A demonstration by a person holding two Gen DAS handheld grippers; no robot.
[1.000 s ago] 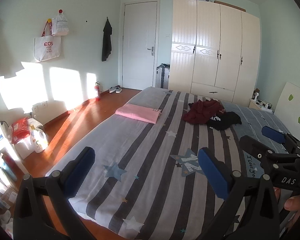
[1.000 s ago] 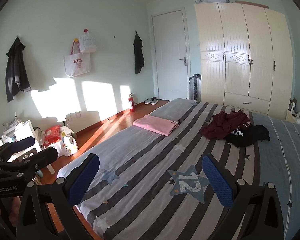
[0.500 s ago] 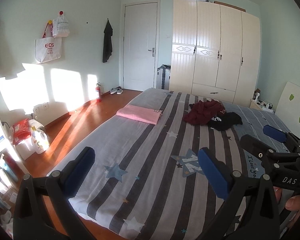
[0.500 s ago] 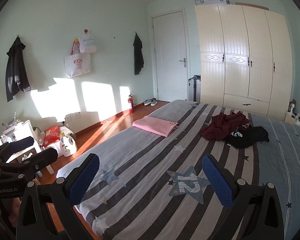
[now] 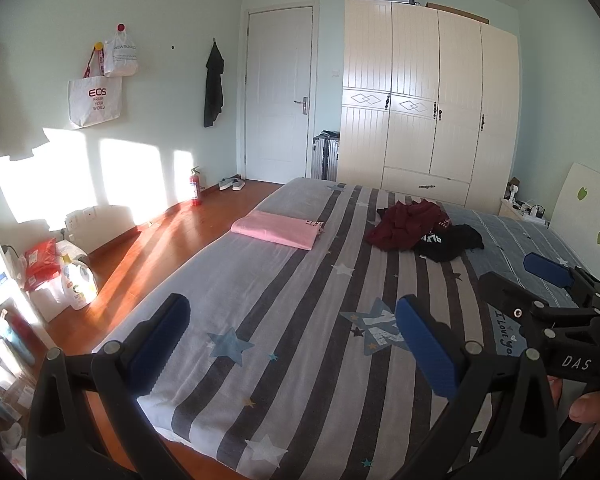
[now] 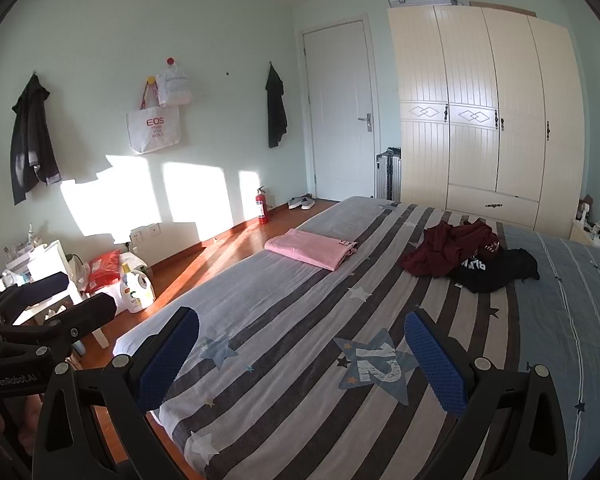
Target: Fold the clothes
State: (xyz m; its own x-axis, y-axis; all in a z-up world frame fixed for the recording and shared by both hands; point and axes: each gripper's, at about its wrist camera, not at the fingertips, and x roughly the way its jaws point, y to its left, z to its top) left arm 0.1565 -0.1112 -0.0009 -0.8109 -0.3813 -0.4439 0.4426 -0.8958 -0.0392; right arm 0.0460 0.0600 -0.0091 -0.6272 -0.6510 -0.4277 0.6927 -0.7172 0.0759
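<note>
Clothes heaped on bed | tote reads "EOS" | both hand-held grippers agape, empty

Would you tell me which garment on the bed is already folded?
The pink one, a flat neat rectangle near the bed's left edge. The maroon and black garments lie crumpled together.

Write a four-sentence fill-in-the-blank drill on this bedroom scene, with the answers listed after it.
1. The folded garment on the bed is ____ in colour.
2. The maroon garment lies crumpled, touching a ____ garment with white lettering.
3. The left gripper and right gripper both stand ____, holding nothing.
4. On the floor by the wall stands a red fire ____.

Answers: pink; black; open; extinguisher
</note>
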